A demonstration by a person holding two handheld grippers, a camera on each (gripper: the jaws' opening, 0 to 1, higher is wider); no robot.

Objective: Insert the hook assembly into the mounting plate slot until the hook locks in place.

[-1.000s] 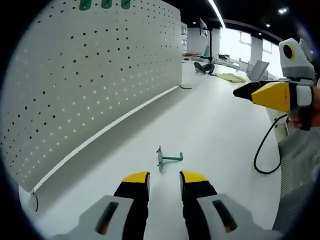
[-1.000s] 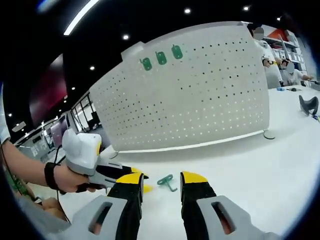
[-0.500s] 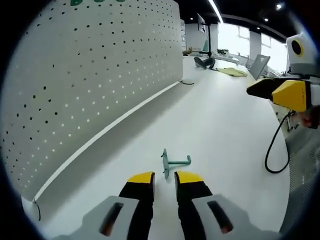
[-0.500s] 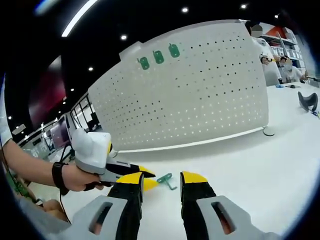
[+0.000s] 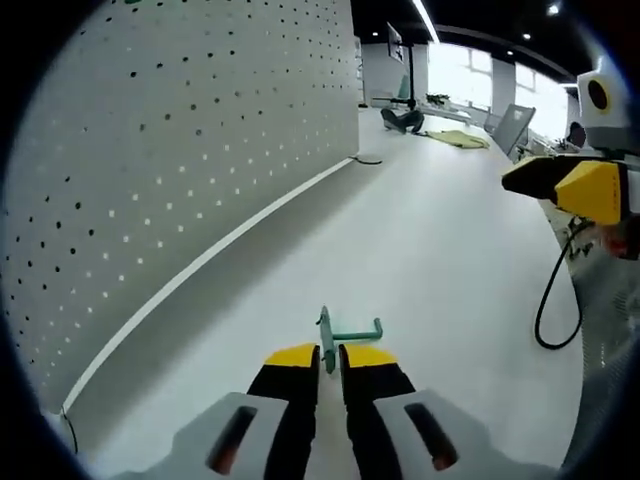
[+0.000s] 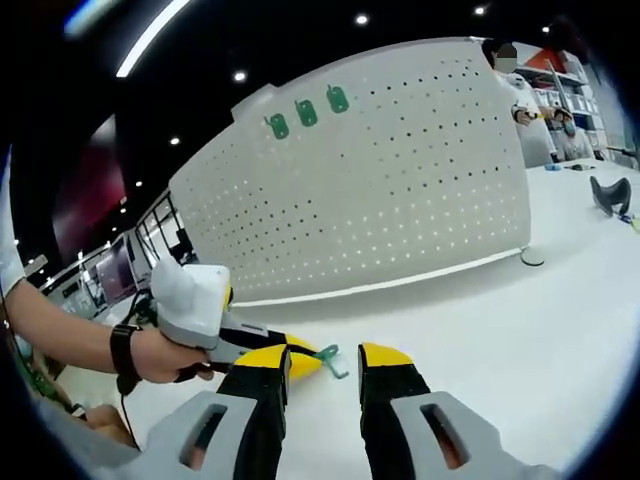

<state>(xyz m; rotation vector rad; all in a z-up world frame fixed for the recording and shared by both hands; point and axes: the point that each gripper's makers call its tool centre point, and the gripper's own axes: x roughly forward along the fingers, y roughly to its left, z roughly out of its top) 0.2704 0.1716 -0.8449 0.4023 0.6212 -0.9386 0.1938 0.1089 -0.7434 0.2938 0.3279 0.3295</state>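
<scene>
Hook assembly (image 5: pixel 345 334): teal, lying on the white table (image 5: pixel 440 250); flat plate end nearest the left gripper, stem running toward 3 o'clock and ending in an upturned tip. In the right gripper view it shows at (image 6: pixel 328 356), just past the left gripper's yellow tips.
Left gripper (image 5: pixel 330 357): jaws nearly together, a thin gap between the yellow tips, the hook's plate end standing in that gap at 12 o'clock of the tips; firm contact cannot be told. In the right gripper view (image 6: pixel 300 360) it enters from 9 o'clock, held by a hand (image 6: pixel 160 355) wearing a dark wristband.
Right gripper (image 6: pixel 323 362): jaws well apart, nothing between them, raised above the table. In the left gripper view it shows at 3 o'clock (image 5: pixel 560 185), off the surface.
Mounting plate (image 6: pixel 400 180): white pegboard panel, upright at the table's far side; in the left gripper view it stands at 10 o'clock (image 5: pixel 170 150).
Mounted hooks (image 6: pixel 306 112): three green pieces in a row at the panel's upper edge, about 11 o'clock.
Black cable (image 5: pixel 550 300): loops on the table at 3 o'clock.
</scene>
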